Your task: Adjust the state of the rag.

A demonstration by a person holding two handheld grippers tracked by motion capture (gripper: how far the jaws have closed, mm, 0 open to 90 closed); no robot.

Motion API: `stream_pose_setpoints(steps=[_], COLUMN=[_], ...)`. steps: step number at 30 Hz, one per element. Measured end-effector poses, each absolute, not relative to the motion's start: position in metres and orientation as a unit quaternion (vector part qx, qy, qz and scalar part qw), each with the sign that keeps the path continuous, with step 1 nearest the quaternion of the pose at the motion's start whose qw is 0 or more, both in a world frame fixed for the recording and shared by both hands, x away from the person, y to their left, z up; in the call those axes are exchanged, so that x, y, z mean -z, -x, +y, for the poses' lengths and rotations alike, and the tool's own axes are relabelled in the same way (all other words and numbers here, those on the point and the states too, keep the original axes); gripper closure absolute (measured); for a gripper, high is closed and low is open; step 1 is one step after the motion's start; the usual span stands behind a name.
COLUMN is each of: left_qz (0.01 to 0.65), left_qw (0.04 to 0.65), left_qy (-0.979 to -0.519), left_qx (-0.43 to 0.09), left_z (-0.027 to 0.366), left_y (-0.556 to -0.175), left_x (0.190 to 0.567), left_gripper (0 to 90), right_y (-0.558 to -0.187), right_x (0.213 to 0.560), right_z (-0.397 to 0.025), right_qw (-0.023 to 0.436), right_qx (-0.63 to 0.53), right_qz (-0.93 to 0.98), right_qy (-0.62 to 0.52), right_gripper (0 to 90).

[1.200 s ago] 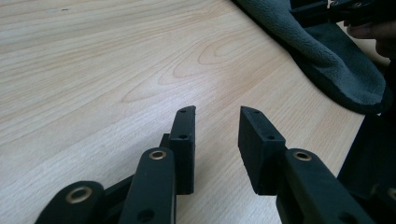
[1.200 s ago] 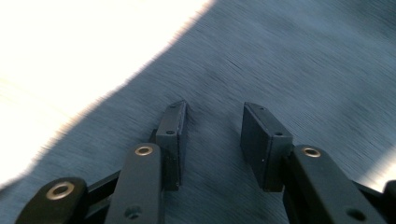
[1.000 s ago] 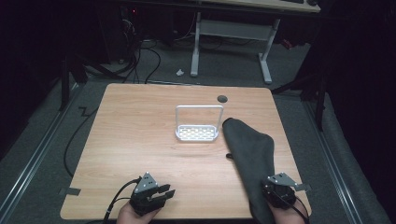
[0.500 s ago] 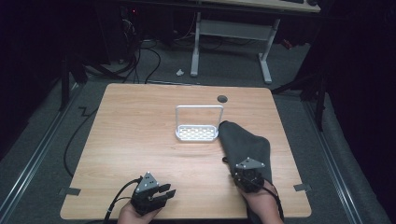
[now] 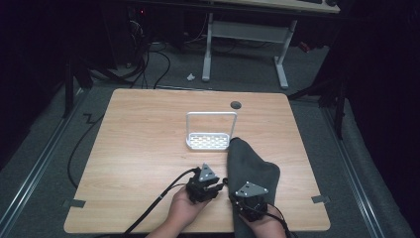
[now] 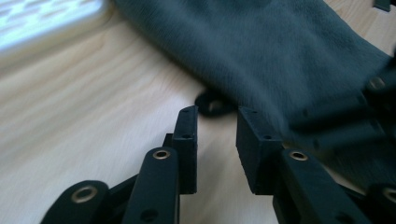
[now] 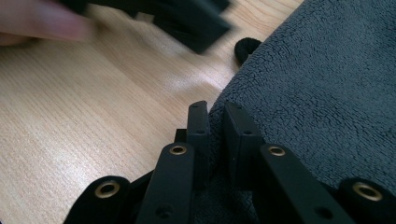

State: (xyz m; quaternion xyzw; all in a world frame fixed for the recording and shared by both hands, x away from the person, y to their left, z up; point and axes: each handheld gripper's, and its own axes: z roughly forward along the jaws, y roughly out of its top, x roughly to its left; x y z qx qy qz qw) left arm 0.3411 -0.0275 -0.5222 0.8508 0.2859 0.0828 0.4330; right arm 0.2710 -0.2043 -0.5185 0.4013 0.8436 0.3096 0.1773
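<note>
Both tools at the edge of a dark grey towel

The dark grey towel (image 5: 250, 173) lies on the tabletop (image 5: 143, 148) toward its near right corner, hanging over the near edge. The right tool (image 7: 215, 114) is clamped narrow on the towel's left edge; the left tool (image 6: 215, 116), jaws parted, sits just beside that edge near a small black loop (image 6: 210, 101). A white wire rack (image 5: 210, 131) stands beyond, mid-tabletop.

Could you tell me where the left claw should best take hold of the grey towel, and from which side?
Probably the towel's left edge by the small black loop, approached from the bare wood on its left. The cloth lies flat, so only its edge offers a fold to pinch. The left claw is open there; the right claw pinches the same edge nearer the person.
</note>
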Motion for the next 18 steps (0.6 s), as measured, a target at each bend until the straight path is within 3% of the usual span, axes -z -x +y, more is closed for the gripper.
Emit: stream_pose_setpoints(steps=[3,6,8,9,10,15,18], left_qz=[0.278,0.279,0.274,0.265,0.264,0.28,0.282], left_qw=[0.418,0.419,0.418,0.416,0.418,0.421,0.436], left_qy=[-0.861,-0.862,-0.865,-0.869,-0.868,-0.863,-0.854], left_qx=[-0.086,-0.051,-0.05,-0.048,-0.041,-0.028,-0.033], left_z=[-0.037,-0.045,-0.047,-0.051,-0.052,-0.045,-0.021], left_y=[-0.347,-0.357,-0.356,-0.354,-0.355,-0.356,-0.346], left_x=[0.525,0.53,0.53,0.53,0.531,0.53,0.522], left_gripper=[64.8,65.4,68.4,80.8,84.7,88.2,88.2], right_y=[-0.27,-0.27,-0.27,-0.27,-0.27,-0.27,-0.27], right_x=[0.519,0.518,0.519,0.519,0.519,0.519,0.519], right_z=[-0.205,-0.206,-0.207,-0.208,-0.208,-0.209,-0.211], right_qw=[0.178,0.177,0.176,0.176,0.175,0.176,0.174], right_qx=[-0.311,-0.31,-0.311,-0.311,-0.31,-0.31,-0.314], right_qz=[0.844,0.843,0.842,0.842,0.842,0.841,0.841], right_qy=[-0.4,-0.403,-0.405,-0.405,-0.405,-0.406,-0.405], right_gripper=[81.6,81.6,81.6,81.6,81.7,82.0,82.1])
